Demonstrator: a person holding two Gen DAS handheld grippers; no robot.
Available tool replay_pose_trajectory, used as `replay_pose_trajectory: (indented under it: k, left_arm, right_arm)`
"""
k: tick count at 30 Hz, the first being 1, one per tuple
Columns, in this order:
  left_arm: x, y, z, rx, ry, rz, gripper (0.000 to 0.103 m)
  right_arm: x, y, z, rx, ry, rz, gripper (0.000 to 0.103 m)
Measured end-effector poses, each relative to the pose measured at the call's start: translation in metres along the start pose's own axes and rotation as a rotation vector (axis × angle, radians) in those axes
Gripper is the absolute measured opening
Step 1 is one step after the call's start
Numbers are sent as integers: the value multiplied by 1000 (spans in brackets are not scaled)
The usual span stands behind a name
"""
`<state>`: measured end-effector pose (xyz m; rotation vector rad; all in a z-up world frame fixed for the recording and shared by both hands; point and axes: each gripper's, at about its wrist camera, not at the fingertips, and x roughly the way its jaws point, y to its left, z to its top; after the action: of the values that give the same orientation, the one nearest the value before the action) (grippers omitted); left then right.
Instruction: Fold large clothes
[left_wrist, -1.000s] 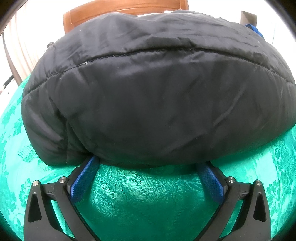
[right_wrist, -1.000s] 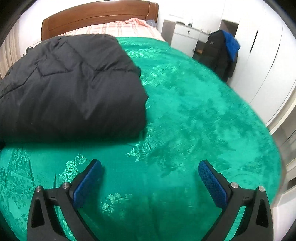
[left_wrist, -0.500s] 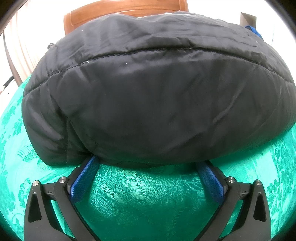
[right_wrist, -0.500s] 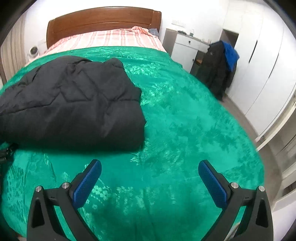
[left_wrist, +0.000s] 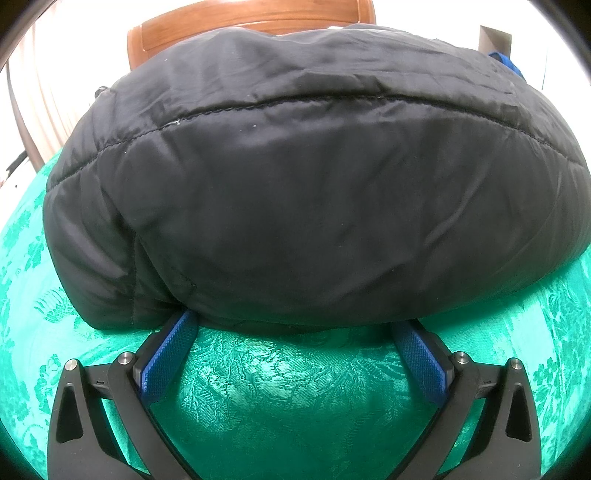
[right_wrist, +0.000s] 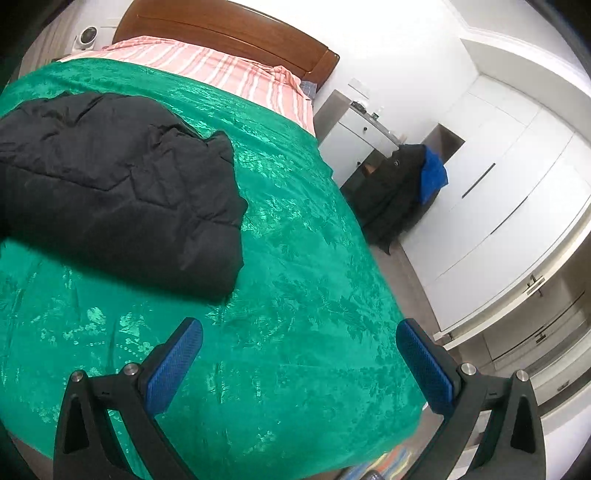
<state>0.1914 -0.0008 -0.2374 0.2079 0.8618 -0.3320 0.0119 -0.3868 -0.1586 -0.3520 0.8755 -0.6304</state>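
A black padded jacket (left_wrist: 295, 192) lies folded into a thick bundle on the green bedspread (left_wrist: 288, 387). My left gripper (left_wrist: 295, 328) is open, low on the bedspread, and its blue fingertips reach just under the bundle's near edge. In the right wrist view the same jacket (right_wrist: 122, 192) sits at the left of the bed. High above the bedspread (right_wrist: 314, 280), near the bed's right front corner, my right gripper (right_wrist: 299, 332) hangs open, empty and well clear of the jacket.
A wooden headboard (right_wrist: 236, 40) and a striped pink sheet (right_wrist: 221, 70) are at the far end. Right of the bed stand a white nightstand (right_wrist: 358, 144), dark clothes with a blue item (right_wrist: 406, 188) and white wardrobes (right_wrist: 509, 184). The floor (right_wrist: 399, 273) runs alongside the bed.
My right gripper has risen and pulled back toward the bed's right front corner, tilting the view so the room and floor show. The left gripper has barely moved against the jacket.
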Motion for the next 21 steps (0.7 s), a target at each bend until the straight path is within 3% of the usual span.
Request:
replay_pose_trajectory:
  k: [21]
  left_arm:
    - [-1,-1,2,-1,6,1,103]
  right_arm:
    - [-15,-5,5,50,-9,81,103]
